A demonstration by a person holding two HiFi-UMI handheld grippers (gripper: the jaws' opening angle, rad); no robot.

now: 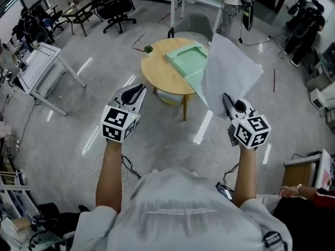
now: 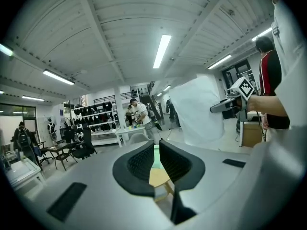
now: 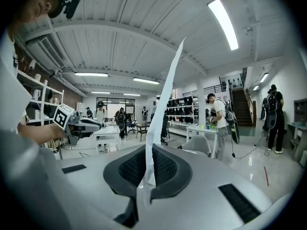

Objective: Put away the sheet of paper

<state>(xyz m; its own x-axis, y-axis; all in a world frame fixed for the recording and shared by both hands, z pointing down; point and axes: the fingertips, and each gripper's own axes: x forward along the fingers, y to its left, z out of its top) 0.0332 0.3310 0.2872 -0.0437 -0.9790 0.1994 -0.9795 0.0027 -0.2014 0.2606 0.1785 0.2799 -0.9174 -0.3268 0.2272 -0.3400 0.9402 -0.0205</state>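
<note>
My right gripper has its jaws closed tight on the lower edge of the sheet of paper, and in the right gripper view the sheet stands edge-on between the pads and rises up toward the ceiling with a slight bend. In the head view the white sheet is held in the air in front of me, upright, and it covers the right side of the round wooden table from my sight; I cannot tell if it touches the table. On this table lies a pale green folder, lying open, partly behind the sheet. My left gripper holds nothing: its jaws stand only a little apart, and through the narrow gap I see just the table top and the green of the folder far behind. Both grippers are at about the same height over the grey floor, well apart from each other
</note>
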